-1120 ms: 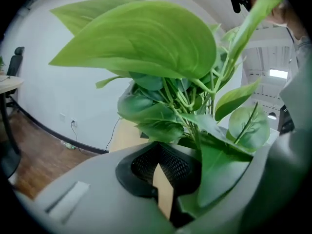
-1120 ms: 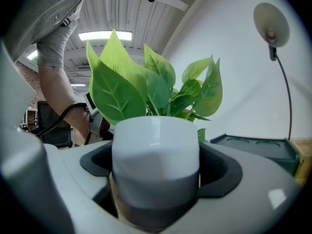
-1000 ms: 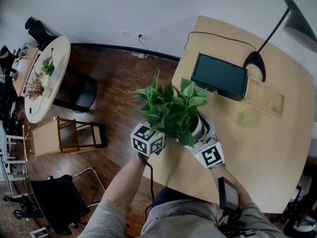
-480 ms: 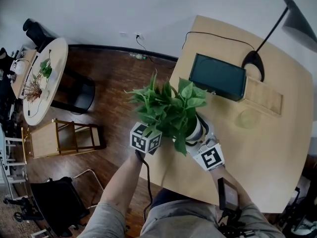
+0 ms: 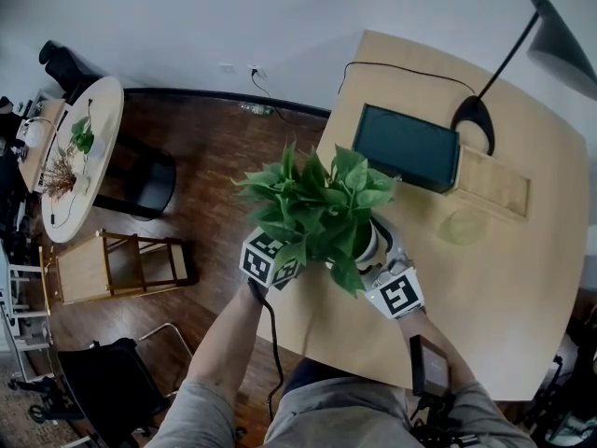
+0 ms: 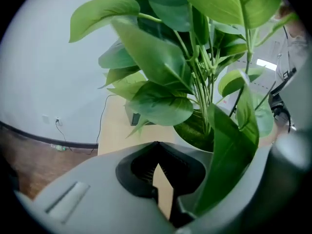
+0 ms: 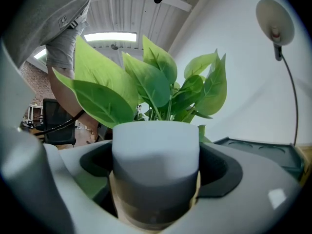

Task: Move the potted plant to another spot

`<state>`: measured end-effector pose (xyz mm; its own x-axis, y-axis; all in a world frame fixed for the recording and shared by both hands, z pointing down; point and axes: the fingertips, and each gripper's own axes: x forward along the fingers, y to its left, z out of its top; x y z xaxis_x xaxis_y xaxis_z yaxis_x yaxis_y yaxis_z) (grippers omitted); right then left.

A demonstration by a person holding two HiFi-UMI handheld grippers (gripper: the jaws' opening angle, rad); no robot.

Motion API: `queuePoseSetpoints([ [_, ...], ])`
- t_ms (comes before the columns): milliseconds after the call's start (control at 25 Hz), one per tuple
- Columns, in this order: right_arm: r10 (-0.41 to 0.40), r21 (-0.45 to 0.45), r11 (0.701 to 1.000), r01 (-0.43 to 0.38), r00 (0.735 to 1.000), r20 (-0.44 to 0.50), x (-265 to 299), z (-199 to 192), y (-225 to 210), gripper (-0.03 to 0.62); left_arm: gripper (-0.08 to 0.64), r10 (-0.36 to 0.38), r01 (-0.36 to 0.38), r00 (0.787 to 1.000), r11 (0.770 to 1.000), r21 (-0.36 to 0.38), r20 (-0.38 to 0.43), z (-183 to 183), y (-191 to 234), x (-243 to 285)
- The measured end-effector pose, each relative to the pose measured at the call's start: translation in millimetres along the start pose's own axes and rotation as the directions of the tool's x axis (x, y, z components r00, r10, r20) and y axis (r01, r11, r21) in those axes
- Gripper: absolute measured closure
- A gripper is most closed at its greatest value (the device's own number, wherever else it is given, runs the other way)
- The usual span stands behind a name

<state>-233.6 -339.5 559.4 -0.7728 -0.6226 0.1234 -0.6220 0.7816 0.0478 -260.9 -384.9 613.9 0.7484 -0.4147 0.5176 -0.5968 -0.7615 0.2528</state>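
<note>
Potted plant sits clamped by its white pot in the right hand-held gripper. Left hand-held gripper, jaws together and empty, hangs beside it.

The potted plant has bright green leaves above a pale grey-white pot that darkens toward its base. The left tongs and right tongs are light grey with black pads, each bearing a cube of black-and-white square markers. Under the plant, the worktop is pale wood. Behind the plant, the box is dark teal and the lamp black.
</note>
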Motion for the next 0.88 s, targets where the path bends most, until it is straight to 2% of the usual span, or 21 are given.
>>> queuePoseSetpoints([
  [280, 0.003, 0.002, 1.0, -0.002, 1.0, -0.012, 3, -5, -7, 0.071, 0.558, 0.0, 0.001, 0.998, 1.0, -0.007, 0.056, 16, 0, 0],
  [600, 0.007, 0.004, 1.0, -0.006, 0.999, -0.043, 2, -17, -9, 0.072, 0.558, -0.001, 0.002, 0.998, 1.0, -0.023, 0.056, 11, -1, 0],
  [880, 0.001, 0.009, 1.0, 0.0, 0.995, -0.097, 8, -27, -11, 0.074, 0.558, -0.028, 0.031, 0.997, 0.999, -0.042, 0.074, 13, -1, 0],
])
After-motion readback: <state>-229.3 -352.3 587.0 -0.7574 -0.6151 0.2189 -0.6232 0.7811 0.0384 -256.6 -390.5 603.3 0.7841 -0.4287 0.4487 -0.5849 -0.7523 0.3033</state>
